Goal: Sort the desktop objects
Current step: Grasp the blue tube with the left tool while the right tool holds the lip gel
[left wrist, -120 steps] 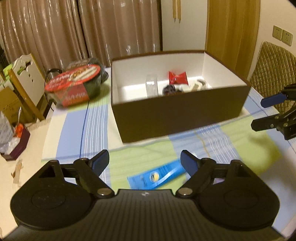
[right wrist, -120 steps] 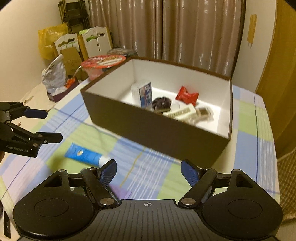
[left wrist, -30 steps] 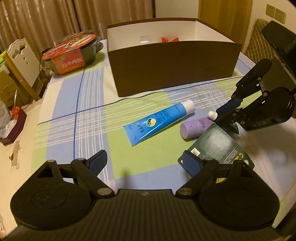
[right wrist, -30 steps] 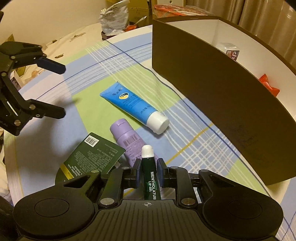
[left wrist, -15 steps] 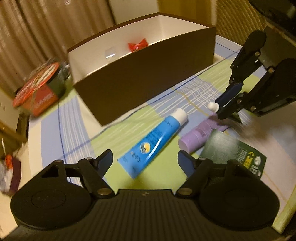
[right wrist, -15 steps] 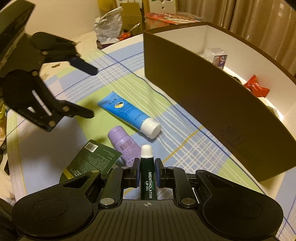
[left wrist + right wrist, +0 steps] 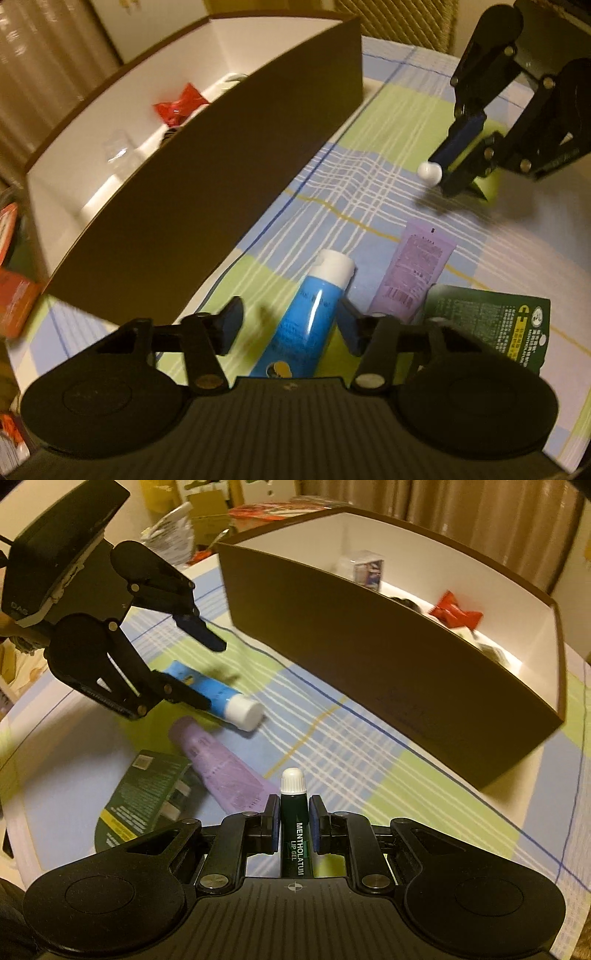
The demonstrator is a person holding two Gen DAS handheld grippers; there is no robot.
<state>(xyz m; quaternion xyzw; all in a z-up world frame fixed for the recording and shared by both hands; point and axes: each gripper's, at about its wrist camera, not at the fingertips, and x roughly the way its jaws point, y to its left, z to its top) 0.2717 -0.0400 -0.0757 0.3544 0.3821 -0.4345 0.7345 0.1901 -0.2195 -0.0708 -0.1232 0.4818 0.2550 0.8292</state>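
My counter [image 7: 424,805], under a checked cloth, carries the brown box [image 7: 388,657]; near it lie blue tube [image 7: 314,310], purple tube [image 7: 413,273] and green packet [image 7: 491,325].

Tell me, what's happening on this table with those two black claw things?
A person is tidying small items into the brown box with two handheld grippers. The right gripper is clamped on a green lip gel tube, not yet boxed. The left gripper is open around the blue tube lying on the tablecloth, beside a purple tube.

A home room: drawn beige curtains [image 7: 480,513], a checked tablecloth [image 7: 406,775], a quilted chair [image 7: 406,22] beside the table.
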